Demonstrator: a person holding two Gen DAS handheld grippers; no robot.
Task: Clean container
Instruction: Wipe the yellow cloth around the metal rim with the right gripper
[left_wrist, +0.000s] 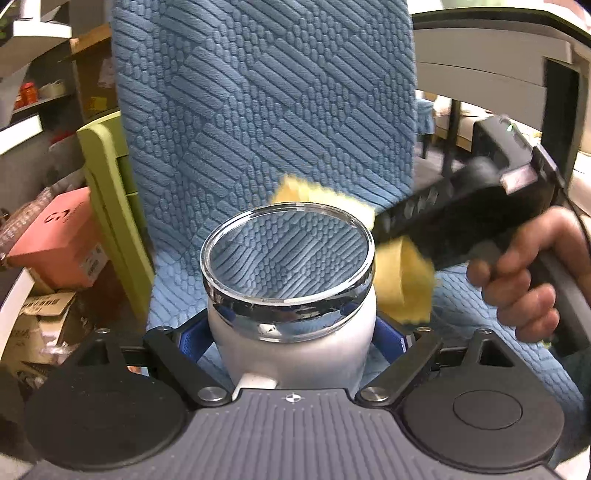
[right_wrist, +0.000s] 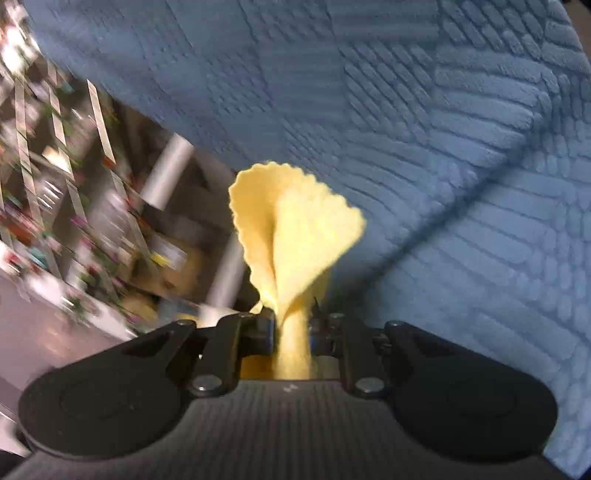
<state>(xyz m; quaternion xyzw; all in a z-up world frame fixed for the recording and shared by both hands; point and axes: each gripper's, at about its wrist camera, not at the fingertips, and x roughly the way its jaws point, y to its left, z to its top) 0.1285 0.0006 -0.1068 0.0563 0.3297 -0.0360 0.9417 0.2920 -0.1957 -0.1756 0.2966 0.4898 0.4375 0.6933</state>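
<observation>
Jar (left_wrist: 291, 332): white body, chrome rim, clamped upright in left tool (left_wrist: 291, 343) over blue textured cover (left_wrist: 258, 110). Right tool (right_wrist: 293, 325), jaws pinched together on yellow cloth (right_wrist: 291, 229), sits at jar's right rim; cloth touches rim. Pink box (left_wrist: 59, 240) at left.

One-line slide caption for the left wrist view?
Left gripper clamps white jar while right gripper brings yellow cloth beside its chrome rim.
</observation>
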